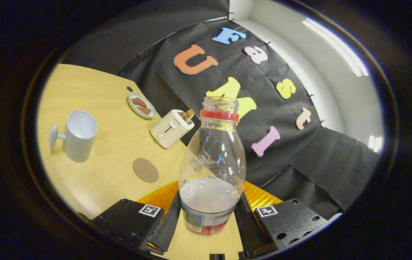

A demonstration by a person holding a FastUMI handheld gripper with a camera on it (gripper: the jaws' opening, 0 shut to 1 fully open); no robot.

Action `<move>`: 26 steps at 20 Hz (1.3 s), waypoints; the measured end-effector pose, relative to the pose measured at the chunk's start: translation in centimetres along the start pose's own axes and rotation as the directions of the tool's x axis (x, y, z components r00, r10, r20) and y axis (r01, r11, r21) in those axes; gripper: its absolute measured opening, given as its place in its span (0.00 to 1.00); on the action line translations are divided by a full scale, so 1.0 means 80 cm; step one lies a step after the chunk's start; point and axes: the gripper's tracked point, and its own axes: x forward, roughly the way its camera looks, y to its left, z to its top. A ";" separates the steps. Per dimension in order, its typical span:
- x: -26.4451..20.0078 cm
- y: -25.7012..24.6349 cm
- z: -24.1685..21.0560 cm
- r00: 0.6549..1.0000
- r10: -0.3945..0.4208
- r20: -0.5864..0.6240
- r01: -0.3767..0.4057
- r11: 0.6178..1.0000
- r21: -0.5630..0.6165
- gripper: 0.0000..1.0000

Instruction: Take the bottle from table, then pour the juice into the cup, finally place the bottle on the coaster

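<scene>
One bottle [211, 169] (uncapped) clamped between two fingers [166, 224], one cup [77, 135], one coaster [145, 170]

No readable text, bottle [211, 159] label too blurred, square coded markers [150, 210] on the tongs' blocks

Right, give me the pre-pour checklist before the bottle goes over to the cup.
1. Grip: gripper jaws pressed on both sides of the bottle, low on its body: ok.
2. Bottle cap off, neck open: ok.
3. Juice in the bottle: pale liquid fills the lower part: ok.
4. Cup upright, mouth open, on the table: ok.
5. Coaster bare, between the cup and the bottle: ok.
6. Toaster clear of the pour path: cannot tell.
</scene>
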 end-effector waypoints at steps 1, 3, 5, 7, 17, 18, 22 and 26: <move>0.002 -0.001 0.000 1.000 -0.007 -0.001 0.007 1.000 -0.027 0.81; 0.007 0.002 -0.004 1.000 -0.010 -0.015 0.009 0.998 -0.062 0.81; 0.013 0.007 -0.007 1.000 -0.008 -0.020 0.006 0.994 -0.110 0.81; 0.013 0.010 -0.007 1.000 -0.019 -0.022 0.016 0.990 -0.142 0.81; 0.014 0.028 0.029 1.000 -0.007 0.018 0.013 0.944 -0.328 0.81; 0.012 0.029 0.035 0.999 -0.007 0.032 0.018 0.938 -0.346 0.81; 0.010 0.037 0.052 0.998 -0.003 0.066 0.031 0.904 -0.426 0.81; 0.009 0.049 0.065 0.997 0.013 0.080 0.028 0.875 -0.483 0.81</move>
